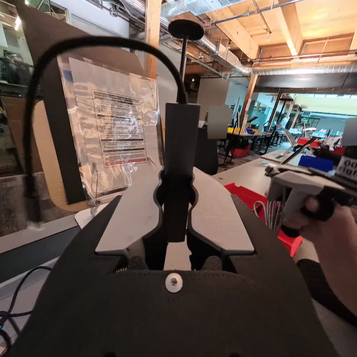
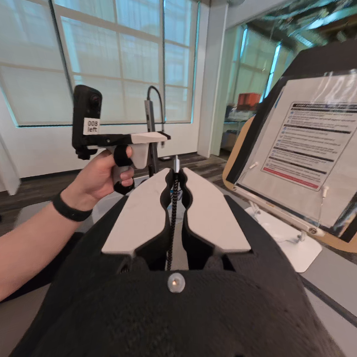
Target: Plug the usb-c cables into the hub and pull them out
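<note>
Two grippers: left gripper (image 1: 175,185) jaws clamp one grey hub (image 1: 180,139); right gripper (image 2: 176,172) jaws pinch one braided cable (image 2: 173,208).

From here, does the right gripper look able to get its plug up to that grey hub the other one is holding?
Probably yes. The right gripper pinches the cable with the plug sticking out, the hub stands upright just ahead in the left gripper, and nothing sits between them.

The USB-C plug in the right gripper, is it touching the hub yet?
Apart. The right wrist view shows the silver plug poking from the right gripper, with floor visible between it and the upright grey hub clamped in the left gripper.
</note>
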A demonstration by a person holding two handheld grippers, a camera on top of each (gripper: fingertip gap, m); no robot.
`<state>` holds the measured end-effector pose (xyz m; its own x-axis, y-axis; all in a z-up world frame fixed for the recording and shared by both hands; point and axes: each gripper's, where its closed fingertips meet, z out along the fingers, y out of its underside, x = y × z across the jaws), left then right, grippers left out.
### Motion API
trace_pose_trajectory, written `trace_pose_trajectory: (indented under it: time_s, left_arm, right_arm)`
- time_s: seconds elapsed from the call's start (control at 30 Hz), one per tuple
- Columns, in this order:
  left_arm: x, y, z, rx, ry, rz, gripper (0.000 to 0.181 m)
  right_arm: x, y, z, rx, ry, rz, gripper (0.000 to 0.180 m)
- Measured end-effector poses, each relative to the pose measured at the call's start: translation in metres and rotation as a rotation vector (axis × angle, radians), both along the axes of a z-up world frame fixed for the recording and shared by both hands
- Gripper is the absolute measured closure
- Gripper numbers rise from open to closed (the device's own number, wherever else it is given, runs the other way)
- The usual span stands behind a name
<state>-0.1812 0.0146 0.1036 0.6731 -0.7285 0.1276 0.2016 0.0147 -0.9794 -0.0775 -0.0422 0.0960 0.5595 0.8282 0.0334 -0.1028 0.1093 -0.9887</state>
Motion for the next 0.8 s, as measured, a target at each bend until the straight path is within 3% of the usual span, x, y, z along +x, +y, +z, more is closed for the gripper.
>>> trace_pose_trajectory:
  time_s: [0.03,0.13,0.33,0.47,0.7,0.8]
  left_arm:
    - [0.003,0.0,-0.002,-0.005,0.019,-0.006,0.161]
    - [0.008,0.001,-0.01,-0.033,0.07,-0.026,0.161]
    - [0.018,-0.006,-0.012,-0.048,0.097,-0.078,0.161]
    - [0.025,-0.011,-0.012,-0.036,0.127,-0.086,0.161]
    - [0.037,-0.018,-0.015,-0.032,0.176,-0.098,0.161]
    - [0.041,-0.019,-0.017,-0.032,0.193,-0.103,0.161]
  right_arm:
    - [0.008,-0.001,0.006,-0.015,0.014,0.016,0.173]
    - [0.04,0.0,0.018,-0.026,-0.03,-0.015,0.174]
    - [0.143,0.019,0.014,-0.119,-0.174,-0.284,0.174]
    - [0.206,0.037,-0.026,-0.284,-0.32,-0.499,0.173]
    - [0.236,0.06,-0.113,-0.629,-0.464,-0.499,0.173]
    - [0.246,0.051,-0.156,-0.815,-0.55,-0.424,0.174]
